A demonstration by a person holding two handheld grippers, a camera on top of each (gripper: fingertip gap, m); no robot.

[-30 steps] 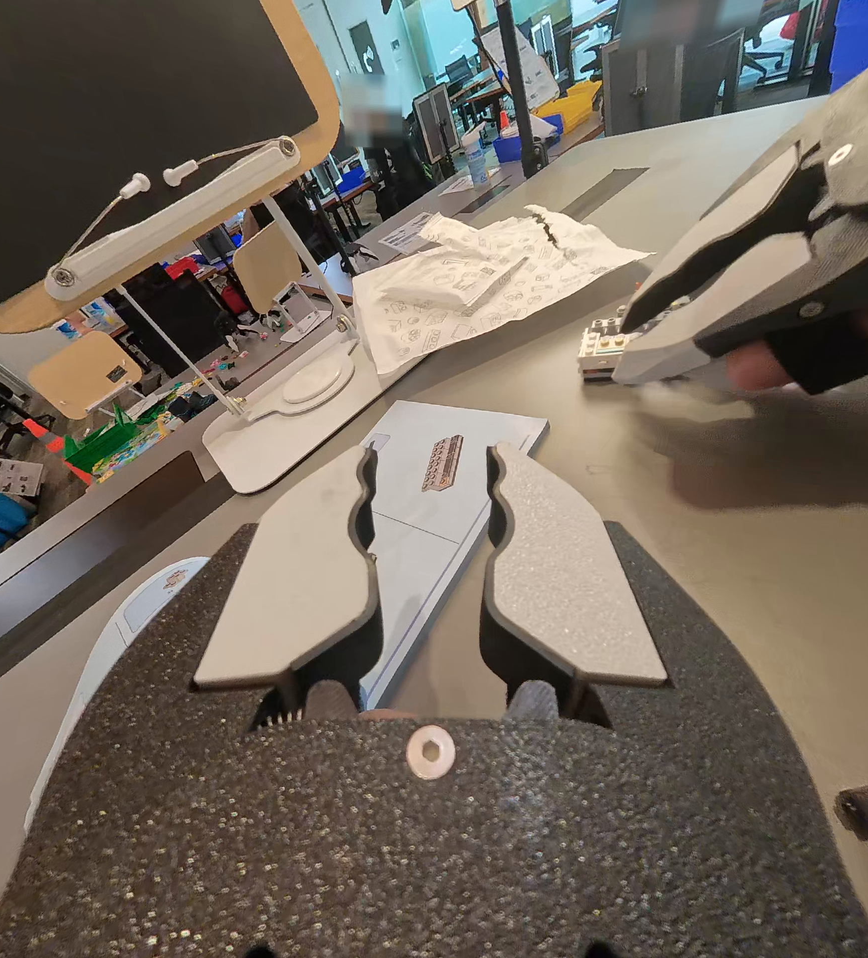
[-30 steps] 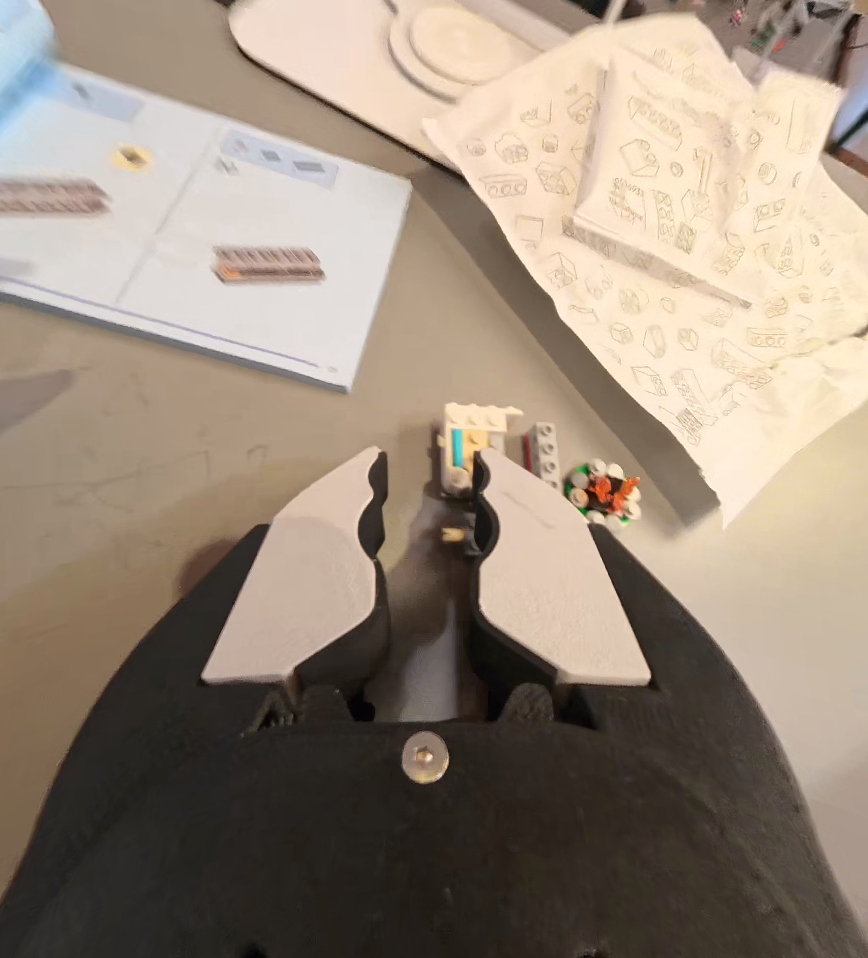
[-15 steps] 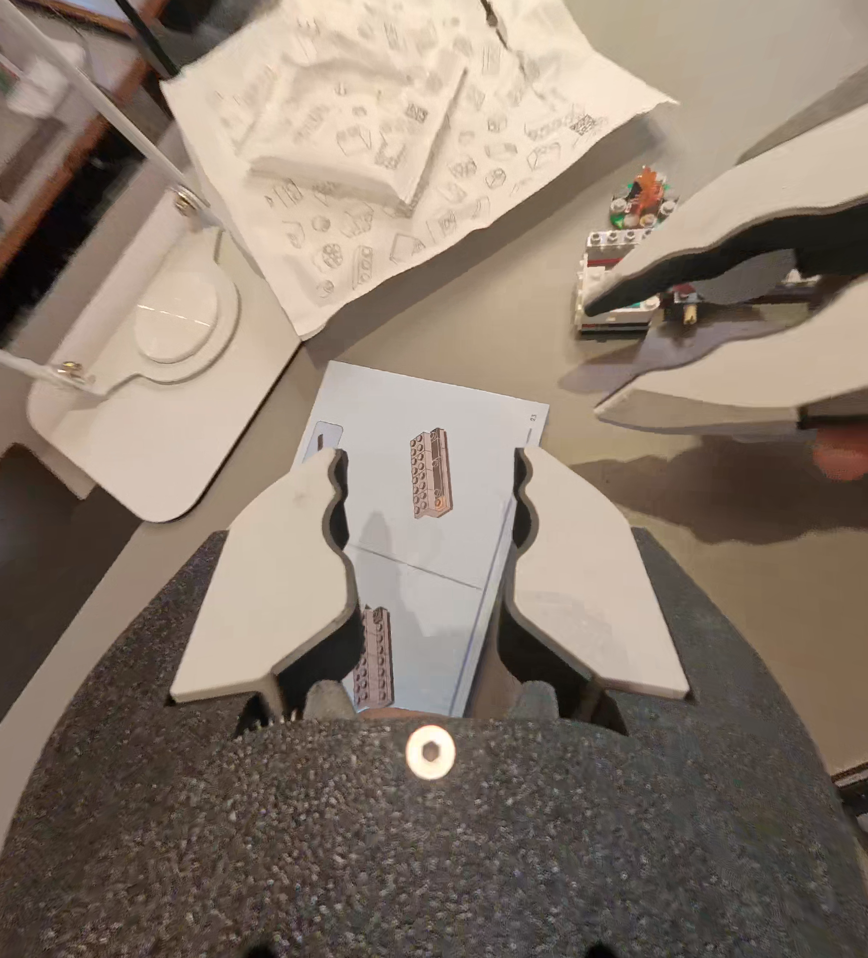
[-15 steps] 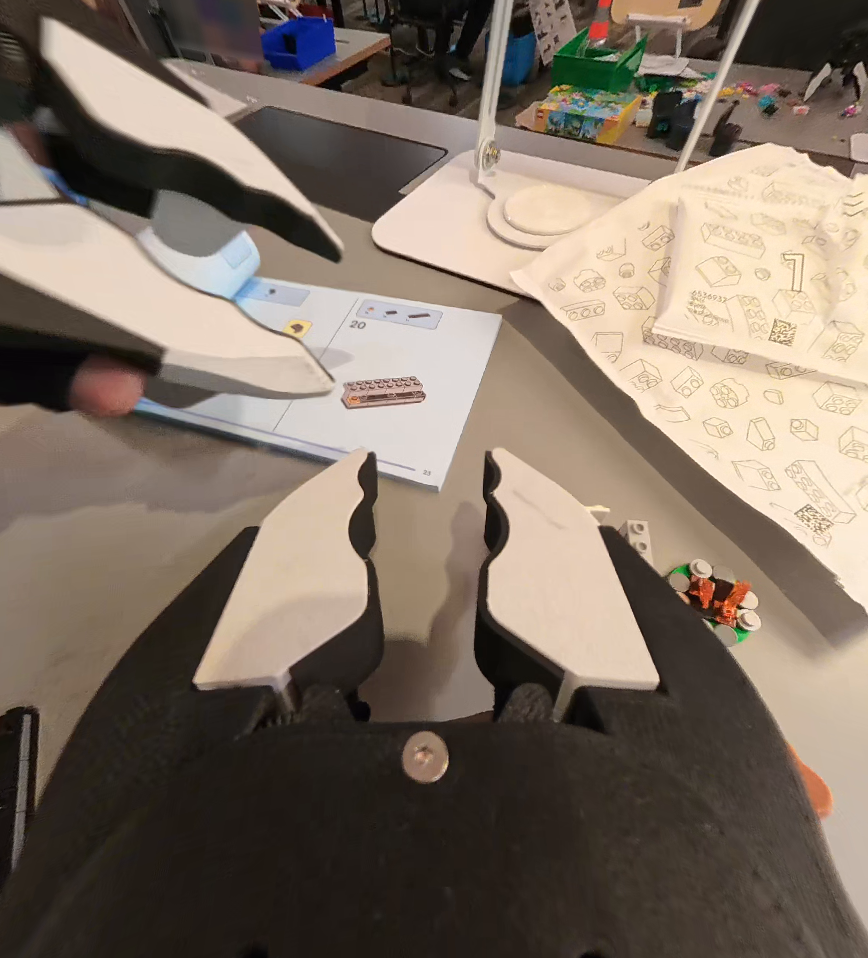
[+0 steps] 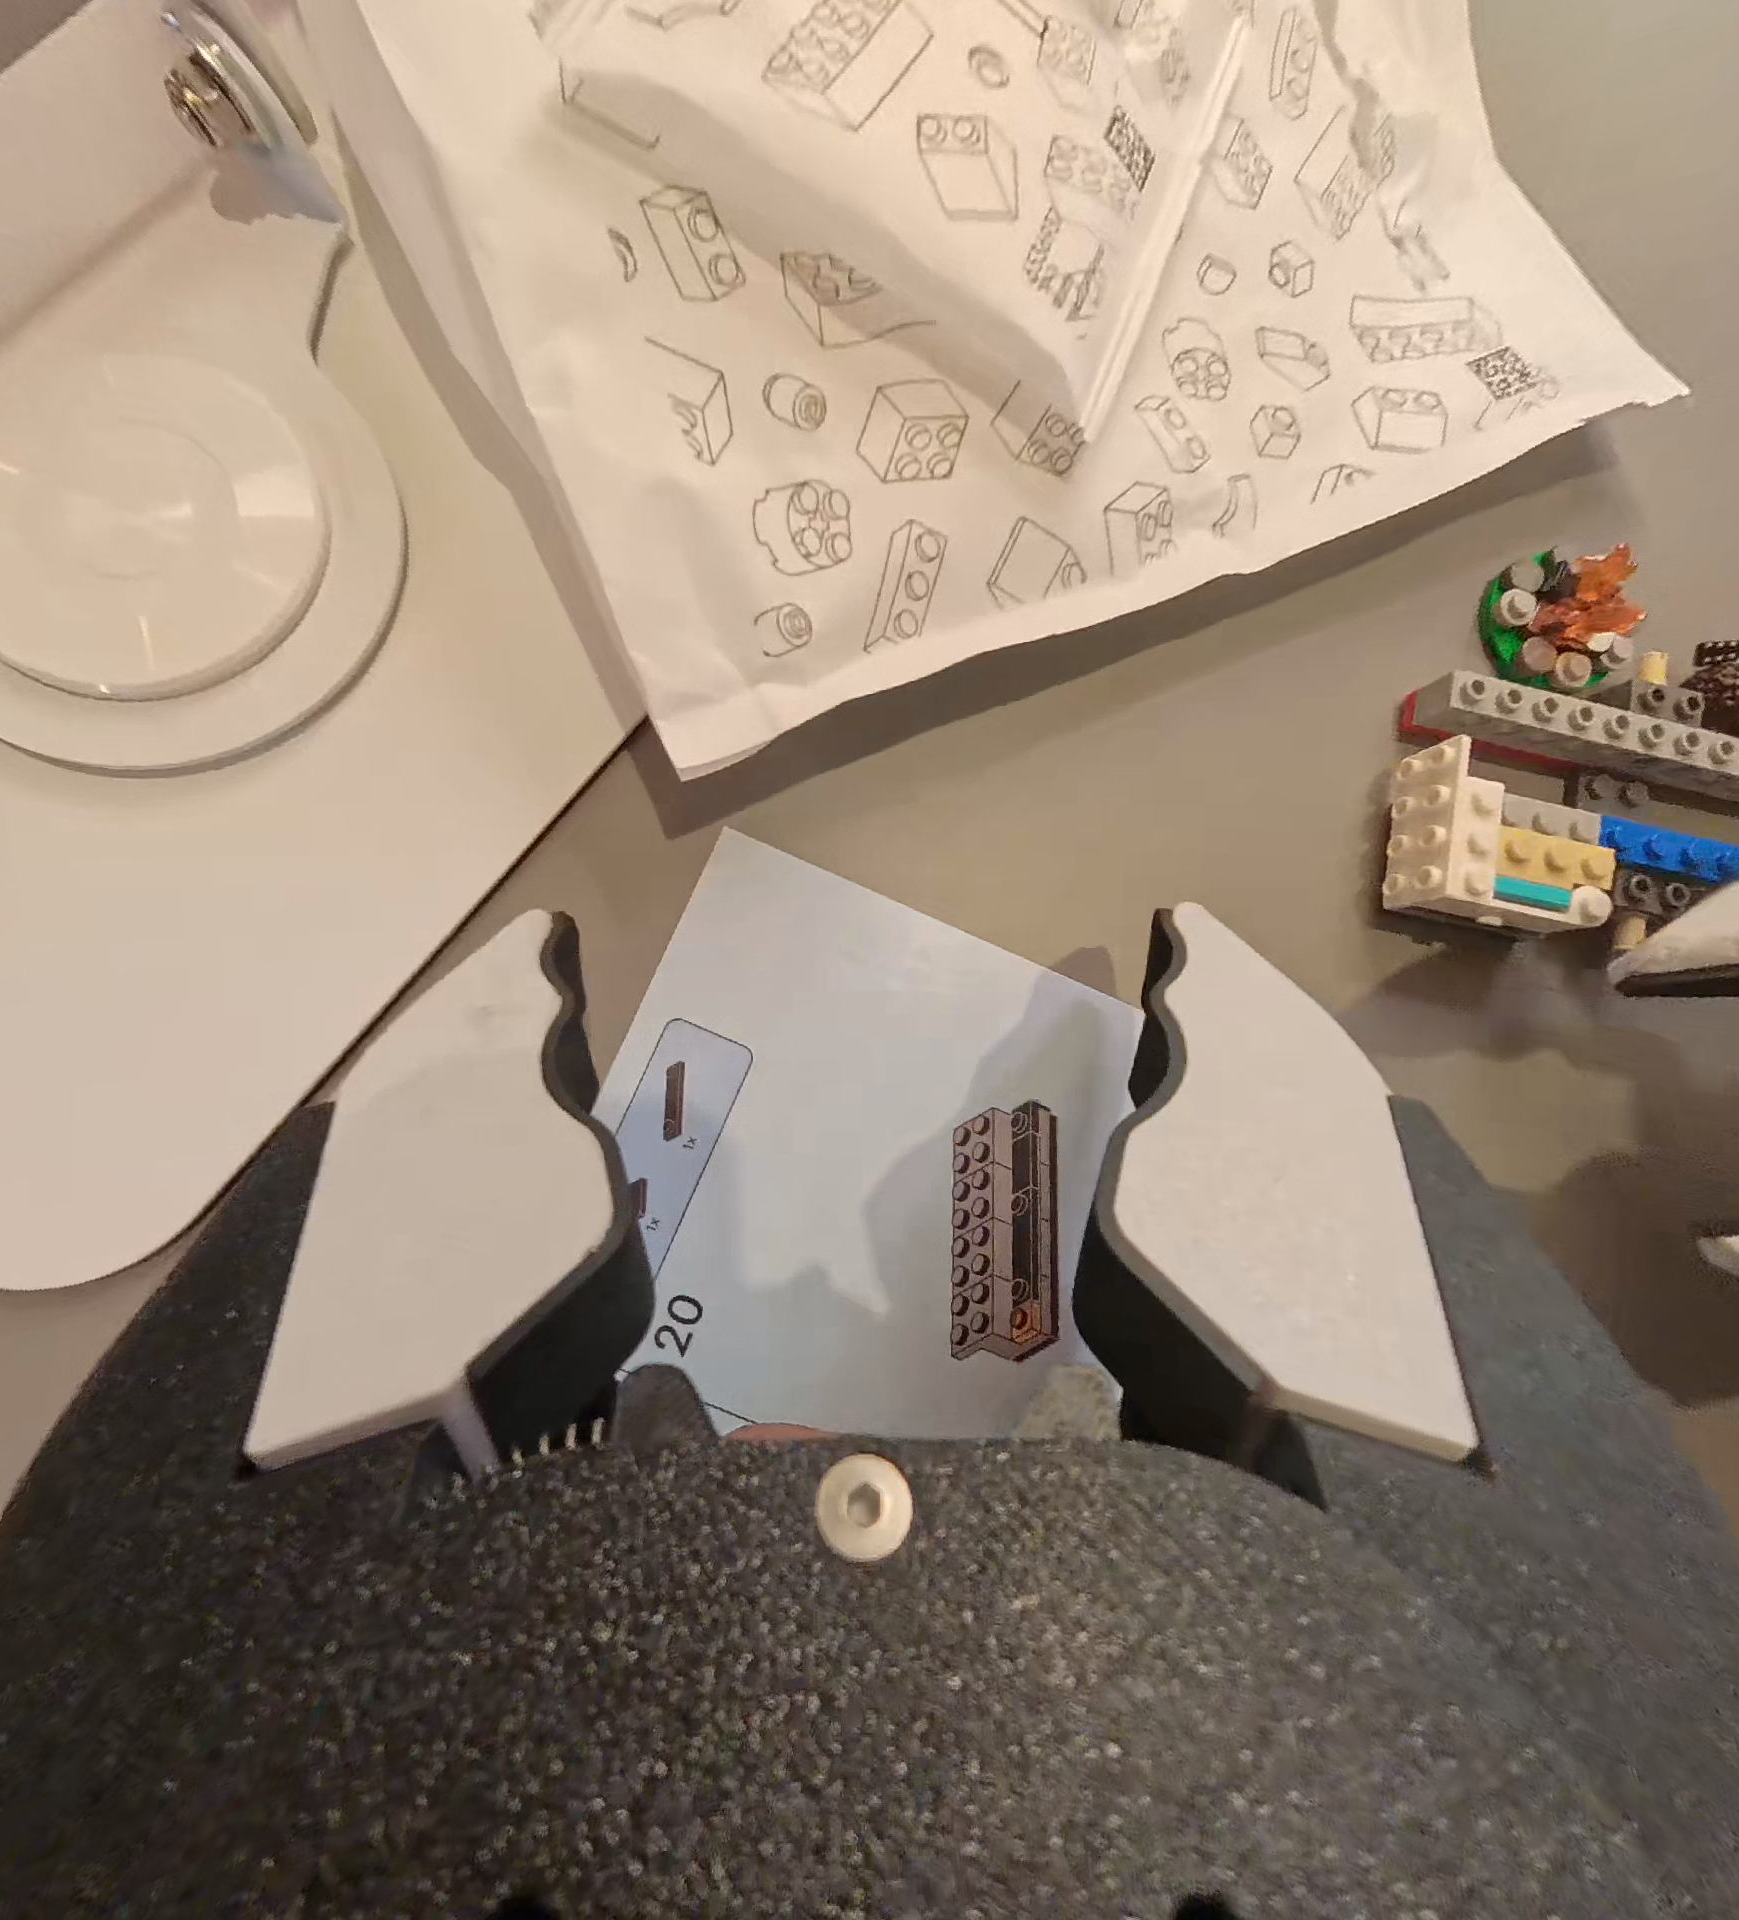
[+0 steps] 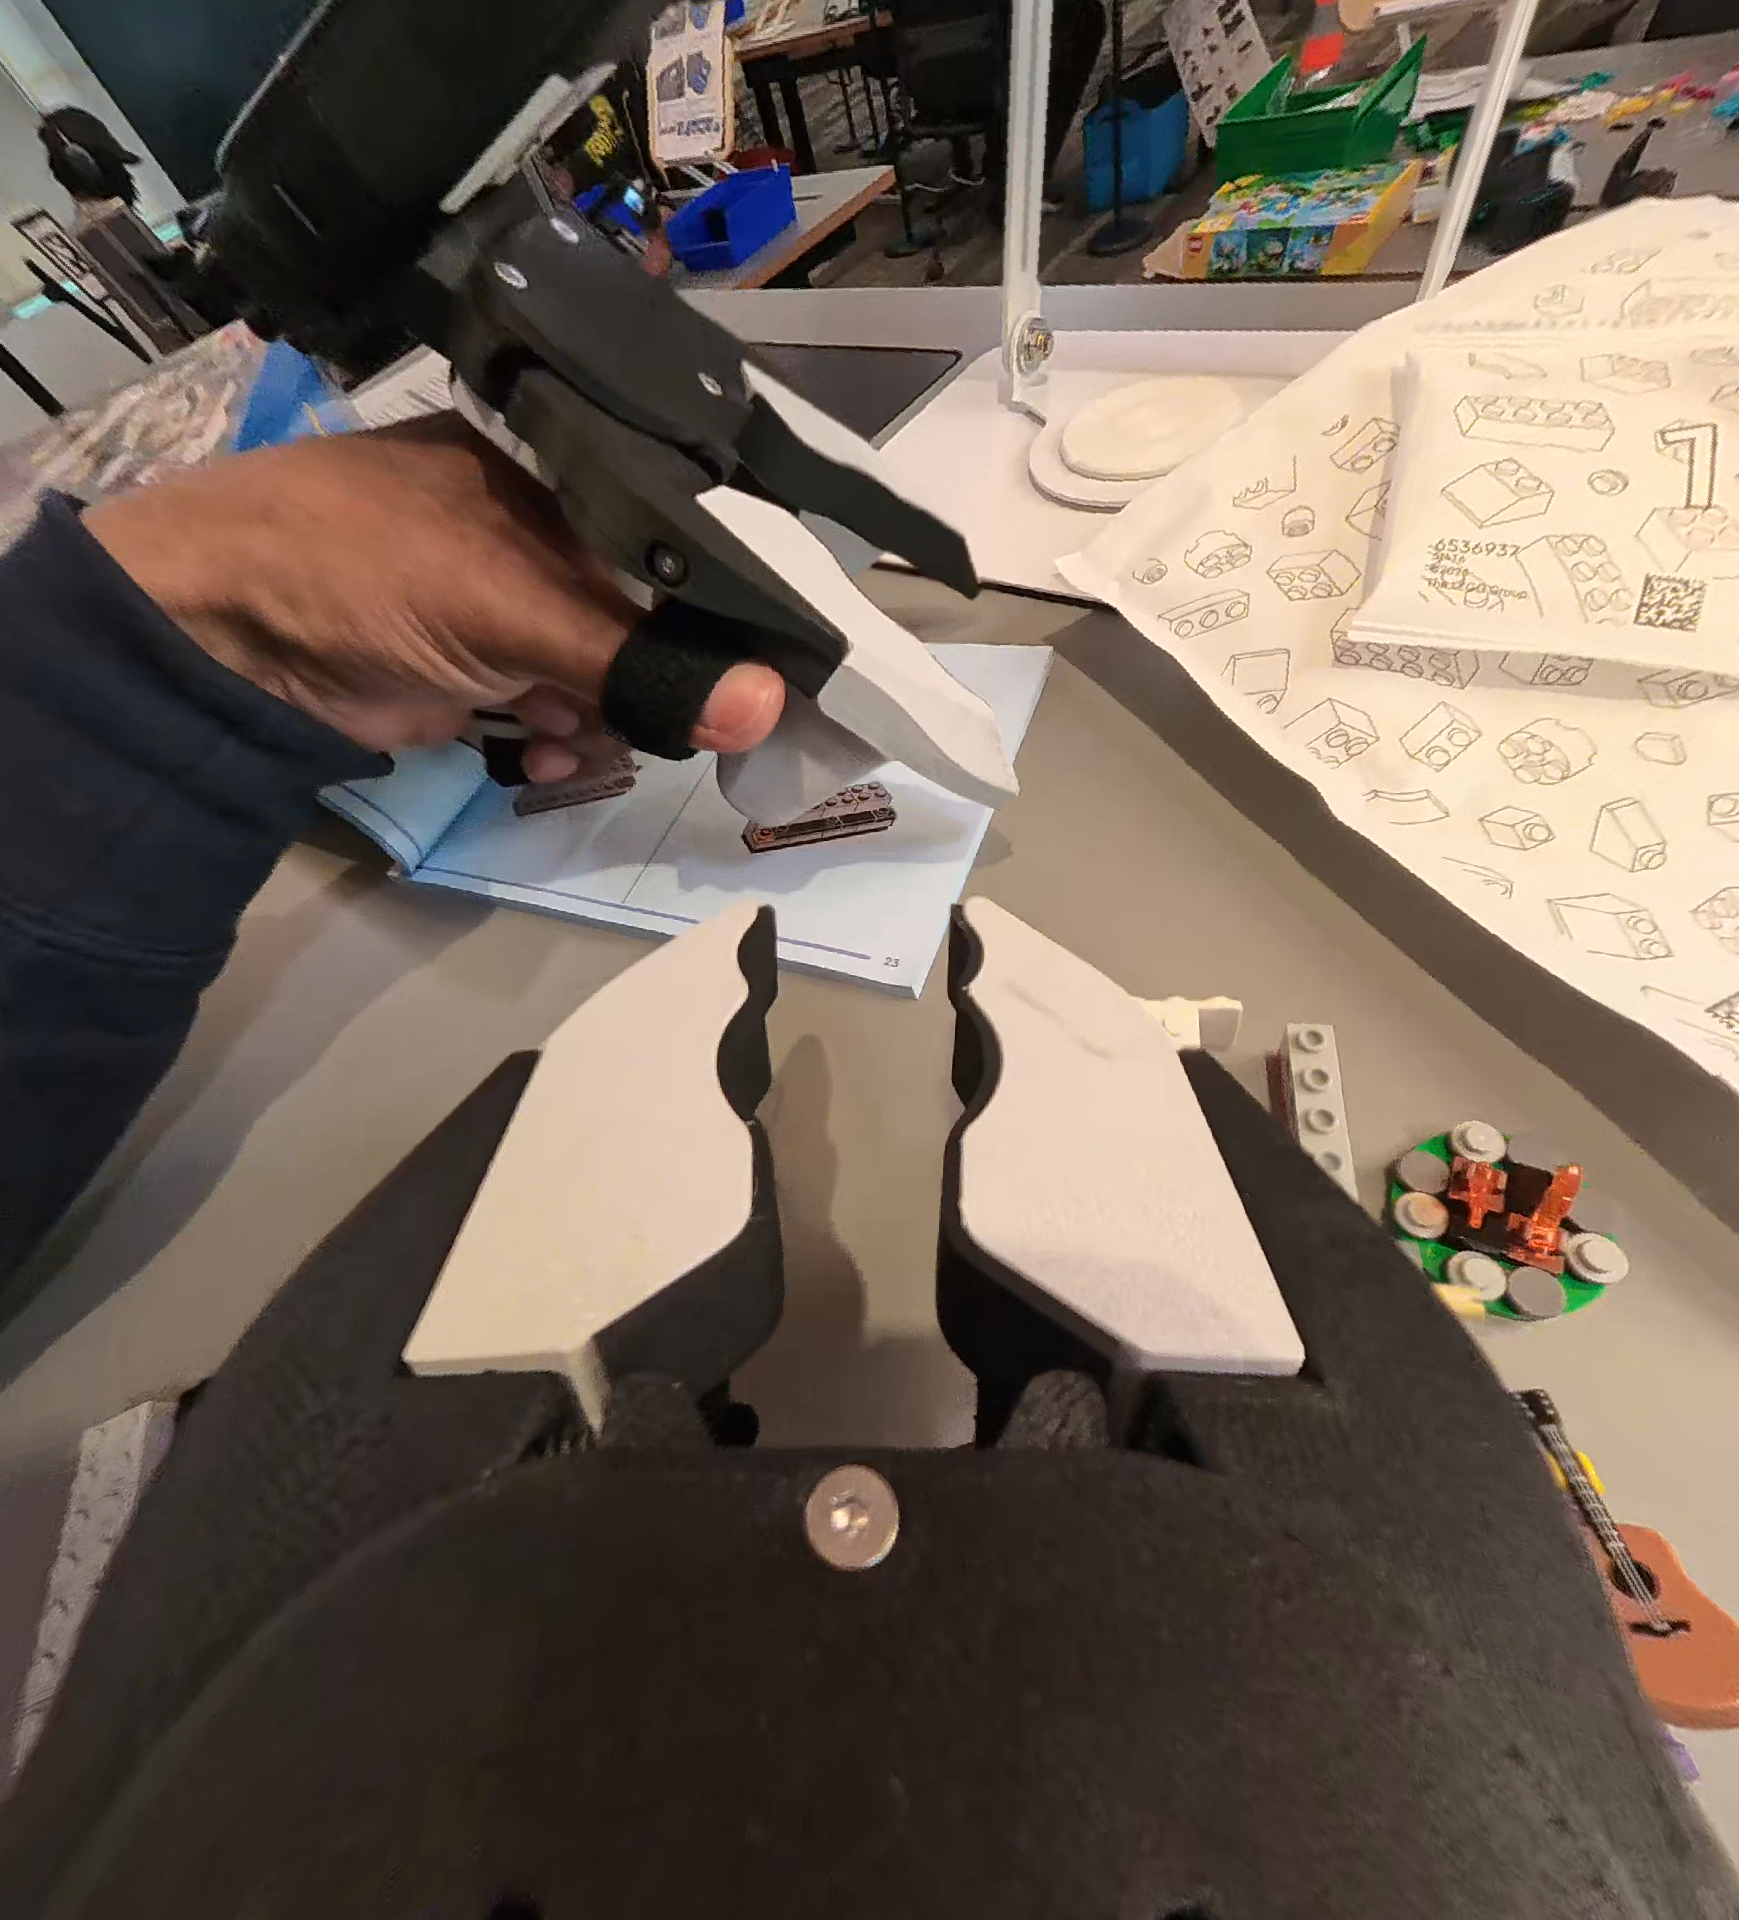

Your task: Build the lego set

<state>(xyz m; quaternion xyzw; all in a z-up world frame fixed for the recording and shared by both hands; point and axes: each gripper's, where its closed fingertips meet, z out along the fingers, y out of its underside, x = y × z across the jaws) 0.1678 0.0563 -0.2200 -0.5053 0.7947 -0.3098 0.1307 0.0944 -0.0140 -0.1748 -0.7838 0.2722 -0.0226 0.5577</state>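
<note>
1. The left gripper [image 5: 860, 935] hangs over the instruction booklet [image 5: 875, 1122], a thin, pale blue, smooth paper booklet lying open and flat on the matte grey table [image 5: 1052, 790]; its two flat, grainy light-grey fingers [image 5: 460, 1164] with wavy black inner edges stand wide apart with only the printed page showing between them; nothing is in its grasp.
2. The right gripper [image 6: 860, 935] sits just to the right of the booklet [image 6: 813, 883], low over bare table; its fingers [image 6: 626, 1132] stand a narrow gap apart; nothing lies between them.
3. A hand [image 6: 377, 603] in a dark blue sleeve carries the left gripper above the booklet; a black fabric band wraps one fingertip.
4. Right of the booklet lies a small brick build [image 5: 1499, 862]: studded white, tan, blue and teal plastic blocks with a long grey studded strip behind; beyond it a round green plate [image 5: 1551, 623] bears grey studs and translucent orange pieces.
5. A brown toy guitar [image 6: 1675, 1621] lies farther right of the booklet, partly behind the right gripper's body.
6. Beyond the booklet spreads a creased white paper bag [image 5: 948, 364] printed with line drawings of bricks; left of it sits a smooth white lamp base [image 5: 117, 520] with a round disc.
</note>
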